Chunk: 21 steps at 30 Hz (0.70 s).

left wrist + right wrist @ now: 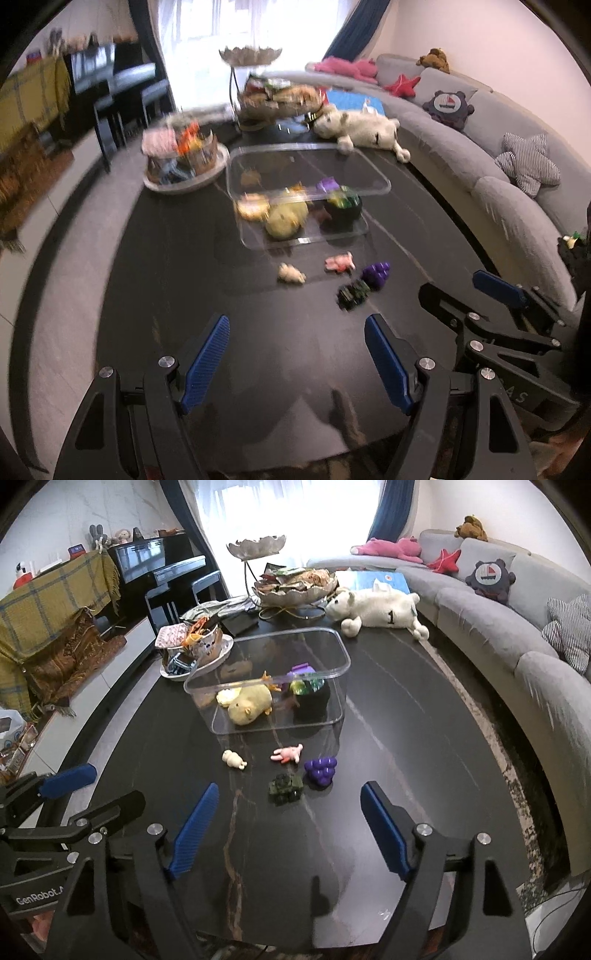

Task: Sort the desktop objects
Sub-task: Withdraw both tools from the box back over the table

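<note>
A clear plastic bin stands mid-table and holds a yellow plush, a black pot and other small toys. In front of it, loose on the dark table, lie a cream figurine, a pink figure, purple toy grapes and a green toy tank. My right gripper hovers open just short of the tank, nothing between its blue pads. My left gripper is open and empty beside it, to its left.
A tray of snack packets sits left of the bin, a tiered metal bowl stand behind it and a white plush bear at the far right edge. A grey sofa curves along the right side; a piano stands at the back left.
</note>
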Available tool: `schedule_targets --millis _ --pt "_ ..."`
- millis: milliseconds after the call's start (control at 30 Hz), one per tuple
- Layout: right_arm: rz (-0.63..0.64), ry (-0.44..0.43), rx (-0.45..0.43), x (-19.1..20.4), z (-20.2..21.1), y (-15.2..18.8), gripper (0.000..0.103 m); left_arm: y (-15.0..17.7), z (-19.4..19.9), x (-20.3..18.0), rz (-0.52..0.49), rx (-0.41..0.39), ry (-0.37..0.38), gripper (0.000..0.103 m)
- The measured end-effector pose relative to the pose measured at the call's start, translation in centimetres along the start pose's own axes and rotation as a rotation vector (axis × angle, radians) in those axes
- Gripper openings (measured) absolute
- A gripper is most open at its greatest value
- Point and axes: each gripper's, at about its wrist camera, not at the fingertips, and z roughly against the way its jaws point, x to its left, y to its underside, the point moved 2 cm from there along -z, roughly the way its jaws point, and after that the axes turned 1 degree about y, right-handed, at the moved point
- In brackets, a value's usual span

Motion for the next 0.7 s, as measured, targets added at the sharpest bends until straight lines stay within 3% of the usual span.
schedule_targets --millis 167,533,700 --pt "0.022 0.006 0.031 -0.1 -1.2 1.0 0.072 0.7 -1.4 0.1 0.064 0.047 0.04 0.072" --pt "0.034 -0.003 0.07 -0.4 -3.1 1.4 0.072 0.9 -2.3 -0.4 -0.007 0.015 -0.015 0.071" --pt "0.035 -0.017 0.08 -0.5 -3.7 1.4 0.072 0.8 -3.0 -0.3 -0.016 0.022 -0.012 0.065"
